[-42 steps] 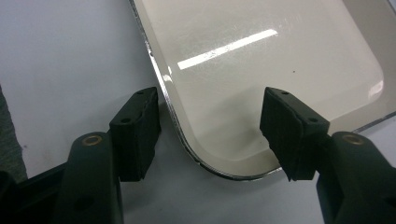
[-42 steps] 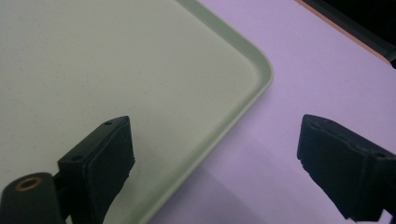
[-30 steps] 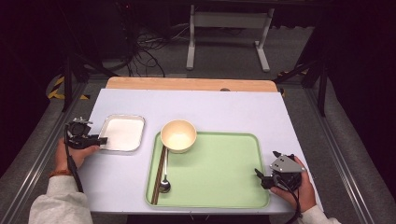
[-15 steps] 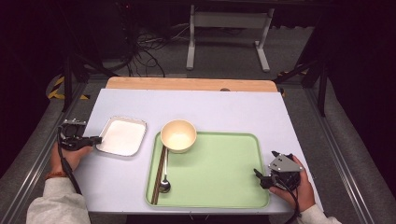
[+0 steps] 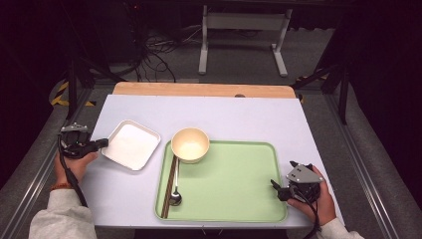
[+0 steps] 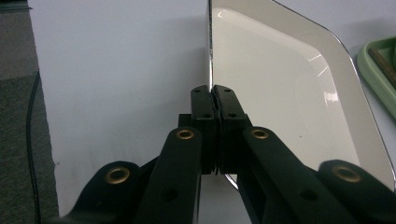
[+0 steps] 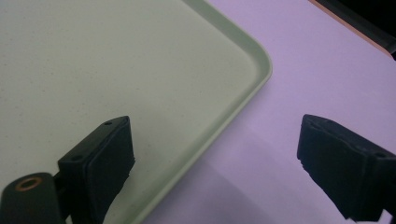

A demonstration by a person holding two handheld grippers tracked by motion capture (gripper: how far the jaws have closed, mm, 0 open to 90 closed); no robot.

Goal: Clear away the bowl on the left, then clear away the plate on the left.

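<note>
A white square plate (image 5: 132, 145) lies on the table left of the green tray (image 5: 239, 199). My left gripper (image 5: 102, 143) is at the plate's left edge. In the left gripper view its jaws have just been closing and now pinch the plate's thin rim (image 6: 210, 56), so my left gripper (image 6: 213, 93) is shut on it. A cream bowl (image 5: 190, 144) sits in the tray's far left corner, with a spoon (image 5: 175, 196) and dark chopsticks (image 5: 169, 186) along the tray's left side. My right gripper (image 5: 276, 186) is open, its jaws straddling the tray's right rim (image 7: 243, 102).
The table's far half is bare white surface (image 5: 239, 117), with a wooden strip (image 5: 199, 89) along its back edge. Metal rails run down both sides of the table. Dark floor with cables and a stand lies beyond.
The left gripper shifted a little to the left and its jaws came together on the plate's rim. The plate has turned slightly. The right hand has kept still.
</note>
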